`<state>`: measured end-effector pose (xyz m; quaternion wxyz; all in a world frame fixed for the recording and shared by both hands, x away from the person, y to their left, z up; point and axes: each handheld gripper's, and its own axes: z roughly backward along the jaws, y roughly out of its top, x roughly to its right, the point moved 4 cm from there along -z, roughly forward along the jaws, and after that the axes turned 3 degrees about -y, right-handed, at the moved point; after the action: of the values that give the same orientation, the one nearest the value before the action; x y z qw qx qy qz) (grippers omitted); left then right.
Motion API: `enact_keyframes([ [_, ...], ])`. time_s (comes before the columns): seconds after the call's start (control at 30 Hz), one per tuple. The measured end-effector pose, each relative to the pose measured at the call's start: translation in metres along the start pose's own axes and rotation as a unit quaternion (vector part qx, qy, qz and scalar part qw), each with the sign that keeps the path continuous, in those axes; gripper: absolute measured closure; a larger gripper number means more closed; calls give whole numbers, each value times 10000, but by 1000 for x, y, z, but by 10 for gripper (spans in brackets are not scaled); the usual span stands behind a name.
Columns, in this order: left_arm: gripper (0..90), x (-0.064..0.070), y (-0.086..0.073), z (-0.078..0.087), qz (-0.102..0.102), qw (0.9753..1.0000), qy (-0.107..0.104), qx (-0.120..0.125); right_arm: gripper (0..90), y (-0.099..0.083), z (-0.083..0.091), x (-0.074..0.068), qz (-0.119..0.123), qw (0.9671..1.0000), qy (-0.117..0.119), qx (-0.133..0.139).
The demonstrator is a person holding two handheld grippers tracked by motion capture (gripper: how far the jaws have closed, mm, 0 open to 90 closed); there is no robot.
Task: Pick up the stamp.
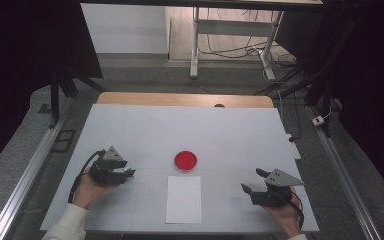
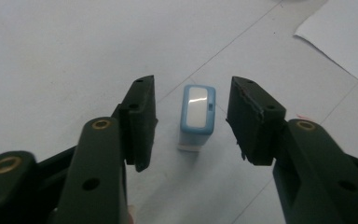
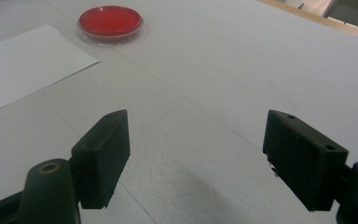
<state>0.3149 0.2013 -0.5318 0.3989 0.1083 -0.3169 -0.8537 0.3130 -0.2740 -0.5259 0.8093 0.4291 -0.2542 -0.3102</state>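
A small blue and white stamp [image 2: 196, 114] stands upright on the white table top, between the jaws of my left gripper [image 2: 192, 91]. The jaws are open, with a gap on each side of the stamp. In the high view the left gripper [image 1: 125, 172] is at the table's left and the stamp [image 1: 129, 172] shows as a pale spot at its tips. A round red dish [image 1: 185, 160] sits at the middle, just beyond a white sheet of paper [image 1: 184, 199]. My right gripper [image 1: 252, 180] is at the right, open and with nothing between its jaws [image 3: 198, 123].
The right gripper view has the red dish [image 3: 110, 22] far left and the paper's corner [image 3: 23, 60] below it. The paper's edge [image 2: 345, 32] is at the upper right of the left gripper view. Metal rails run along both table sides; a desk frame [image 1: 230, 35] with cables stands behind.
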Motion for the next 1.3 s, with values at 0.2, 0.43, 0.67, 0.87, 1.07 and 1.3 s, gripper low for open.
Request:
enact_keyframes([
  [0.2,632,0,-1,1,-20,10000,-34,8,228,0,0,0,-2,10000,0,-3],
  [0.43,711,0,-2,1,15,10000,-40,-4,228,-1,0,0,-4,10000,-12,-31],
  [0.67,749,0,-2,1,27,10000,-59,-21,229,-1,0,0,-9,10000,-18,-37],
  [0.87,754,-1,-2,1,53,10000,-57,-13,229,-1,0,0,-9,10000,-17,-34],
  [1.07,754,-1,-1,3,76,9999,-40,74,235,-2,0,0,14,10000,-9,-24],
  [1.3,754,0,2,7,153,9995,-66,275,235,-3,0,0,-5,10000,-14,-13],
])
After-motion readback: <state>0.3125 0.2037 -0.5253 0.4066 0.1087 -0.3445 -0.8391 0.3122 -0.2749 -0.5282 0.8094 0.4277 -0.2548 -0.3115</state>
